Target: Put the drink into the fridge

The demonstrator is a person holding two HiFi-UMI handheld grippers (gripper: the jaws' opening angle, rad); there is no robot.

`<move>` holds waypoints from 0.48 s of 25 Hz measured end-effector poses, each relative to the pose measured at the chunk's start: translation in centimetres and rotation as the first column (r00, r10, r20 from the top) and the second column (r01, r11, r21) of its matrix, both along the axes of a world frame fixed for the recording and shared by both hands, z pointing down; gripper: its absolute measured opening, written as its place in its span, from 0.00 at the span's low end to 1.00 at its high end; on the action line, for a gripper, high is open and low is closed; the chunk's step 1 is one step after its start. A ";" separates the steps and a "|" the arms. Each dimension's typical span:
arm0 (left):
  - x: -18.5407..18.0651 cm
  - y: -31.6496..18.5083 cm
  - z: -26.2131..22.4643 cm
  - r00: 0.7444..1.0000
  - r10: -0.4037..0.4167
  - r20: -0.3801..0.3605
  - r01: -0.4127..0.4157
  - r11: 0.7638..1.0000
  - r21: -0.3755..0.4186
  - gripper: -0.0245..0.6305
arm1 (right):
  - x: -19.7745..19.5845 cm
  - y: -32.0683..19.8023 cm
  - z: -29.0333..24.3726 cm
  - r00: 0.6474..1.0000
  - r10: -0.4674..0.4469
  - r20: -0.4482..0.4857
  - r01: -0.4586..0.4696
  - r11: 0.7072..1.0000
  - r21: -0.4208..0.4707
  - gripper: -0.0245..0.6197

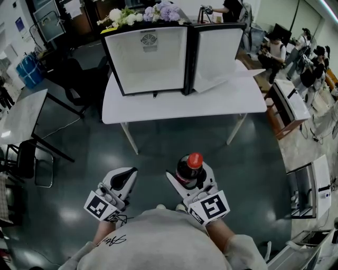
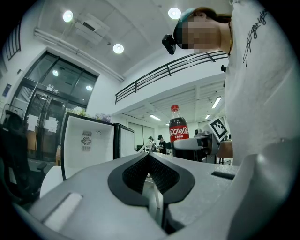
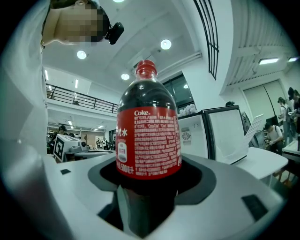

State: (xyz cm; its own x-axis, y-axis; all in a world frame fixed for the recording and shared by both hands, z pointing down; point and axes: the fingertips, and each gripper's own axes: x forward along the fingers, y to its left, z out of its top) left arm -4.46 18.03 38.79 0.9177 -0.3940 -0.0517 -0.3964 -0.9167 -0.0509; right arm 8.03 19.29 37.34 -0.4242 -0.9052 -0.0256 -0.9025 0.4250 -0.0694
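Note:
A cola bottle [image 1: 190,167] with a red cap and red label stands upright in my right gripper [image 1: 189,178], which is shut on its lower body; the bottle [image 3: 149,136] fills the right gripper view. The small black fridge [image 1: 153,59] stands open on the white table [image 1: 179,105], its white inside bare and its door [image 1: 217,52] swung out to the right. My left gripper [image 1: 124,178] is held low at the left, shut with nothing in it; its jaws meet in the left gripper view [image 2: 149,161]. Both grippers are well short of the table.
Flowers [image 1: 142,15] lie on top of the fridge. A loose white sheet [image 1: 224,79] rests by the door. A grey table [image 1: 21,118] and chair [image 1: 31,163] stand at the left, white cabinets [image 1: 306,184] at the right. People sit at the far right [image 1: 274,50].

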 end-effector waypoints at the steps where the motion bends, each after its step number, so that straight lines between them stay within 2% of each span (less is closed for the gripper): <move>1: -0.1 0.0 0.1 1.000 0.001 0.000 -0.001 1.000 -0.001 0.04 | -0.1 -0.1 0.1 1.000 0.002 0.001 -0.002 1.000 -0.003 0.51; 12: -2.5 -0.1 1.0 1.000 0.006 0.003 -0.006 1.000 -0.017 0.04 | -2.0 0.0 0.3 1.000 0.009 -0.017 -0.009 1.000 0.005 0.51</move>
State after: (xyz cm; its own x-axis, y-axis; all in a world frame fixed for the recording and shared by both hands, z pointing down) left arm -6.93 17.88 39.79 0.9200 -0.3897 -0.0424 -0.3912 -0.9196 -0.0367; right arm 5.98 19.27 37.60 -0.4168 -0.9087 -0.0225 -0.9073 0.4174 -0.0518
